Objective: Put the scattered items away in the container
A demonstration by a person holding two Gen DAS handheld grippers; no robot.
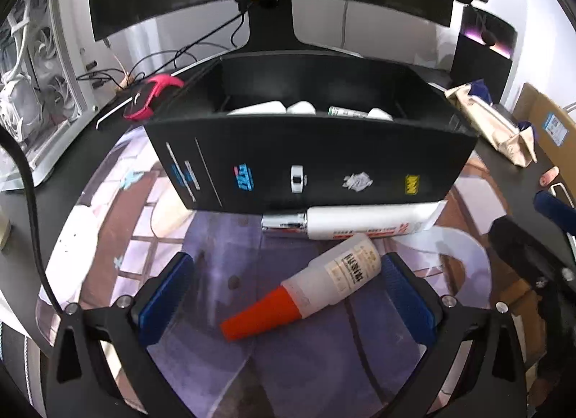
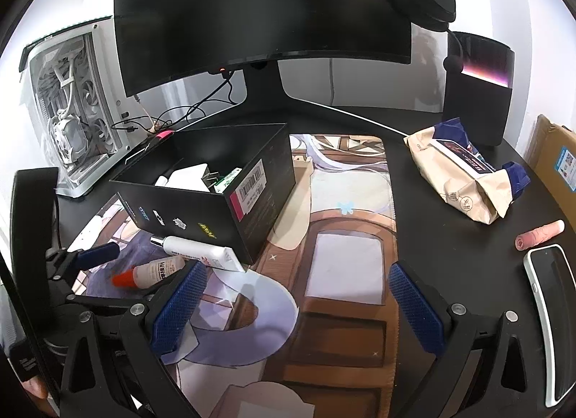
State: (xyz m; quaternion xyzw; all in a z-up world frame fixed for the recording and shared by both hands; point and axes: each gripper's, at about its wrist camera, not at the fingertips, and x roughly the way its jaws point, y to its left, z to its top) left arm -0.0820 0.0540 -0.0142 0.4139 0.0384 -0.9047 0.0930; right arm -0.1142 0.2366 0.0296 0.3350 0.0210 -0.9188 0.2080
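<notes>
The left gripper (image 1: 284,295) is spread wide around the orange-capped glue bottle (image 1: 306,288) lying between its jaws. Just beyond lies a white tube (image 1: 360,222) against the black box (image 1: 313,162), which holds white items and a green-labelled tube. The right gripper (image 2: 295,306) is spread, holding nothing.

Left gripper (image 1: 284,299): black angular frame, two fingers faced with blue ribbed pads (image 1: 163,297). A round silver screw (image 1: 124,301) is seen at each finger base, another further out on each side. A black cable (image 1: 30,202) is seen along the left edge.

Right gripper (image 2: 297,310): same black frame; blue pads (image 2: 414,310) are dotted in texture, with matching silver screws (image 2: 456,308).
</notes>
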